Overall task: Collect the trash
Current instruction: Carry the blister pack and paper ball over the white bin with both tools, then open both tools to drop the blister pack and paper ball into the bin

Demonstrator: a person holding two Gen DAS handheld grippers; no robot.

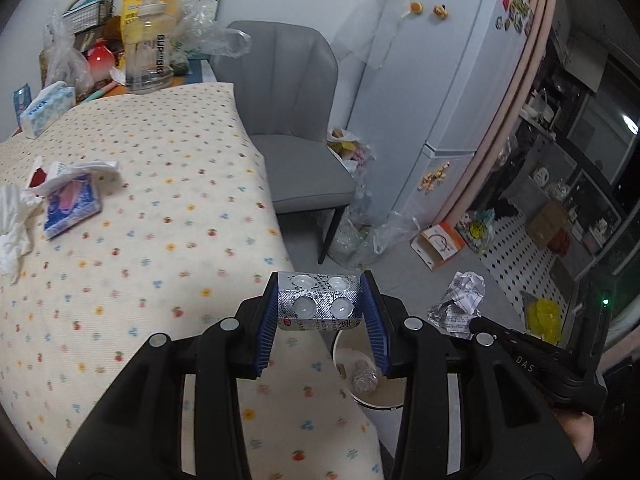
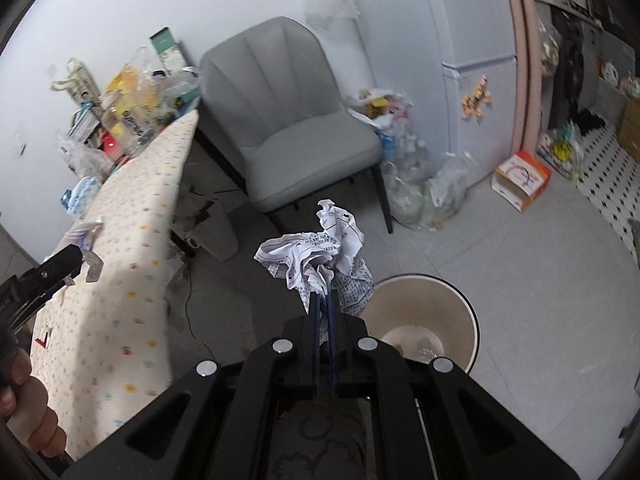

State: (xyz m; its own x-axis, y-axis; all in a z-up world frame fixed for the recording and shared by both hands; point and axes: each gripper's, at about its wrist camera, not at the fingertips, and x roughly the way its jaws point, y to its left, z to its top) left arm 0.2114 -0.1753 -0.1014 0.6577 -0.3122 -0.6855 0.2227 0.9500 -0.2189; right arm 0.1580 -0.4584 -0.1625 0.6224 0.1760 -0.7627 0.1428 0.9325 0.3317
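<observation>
Crumpled paper (image 2: pixel 320 256) and blister pack (image 1: pixel 320 300), both carried toward the waste bin (image 2: pixel 472 320).
The right tool (image 2: pixel 323 300), pinched shut on the paper, hung just left of the bin's rim; the left tool (image 1: pixel 322 312), clamping the pack crosswise, sat above the worktop (image 1: pixel 160 260) edge, with the bin just below and beyond.

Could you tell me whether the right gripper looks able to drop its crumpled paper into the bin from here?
Probably yes: the right gripper holds the crumpled paper beside the open bin, with nothing between them; it needs only a short shift toward the bin.
</observation>
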